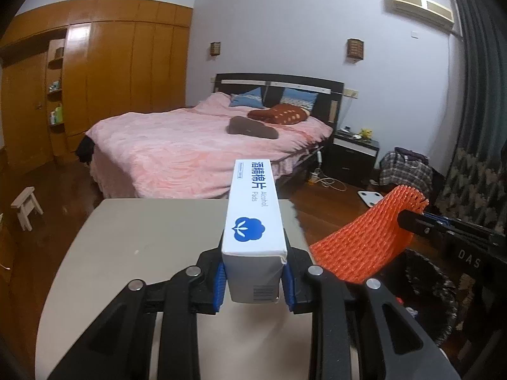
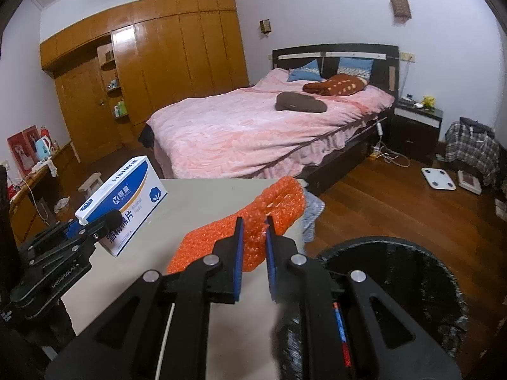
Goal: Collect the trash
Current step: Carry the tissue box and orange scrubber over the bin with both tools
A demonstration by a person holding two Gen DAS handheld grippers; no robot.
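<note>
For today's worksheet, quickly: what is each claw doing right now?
Left claw: closed on the alcohol pads box.
Right claw: closed on the orange foam net.

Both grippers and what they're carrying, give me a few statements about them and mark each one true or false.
1. The left gripper is shut on the white and blue box of alcohol pads. True.
2. The right gripper is empty. False: its jaws are shut on the orange foam net.
3. The box lies flat on the table. False: it is held up off the table in the jaws.
4. A dark bin stands beside the table, below the right gripper. True.
5. The bed has a green cover. False: the cover is pink.
</note>
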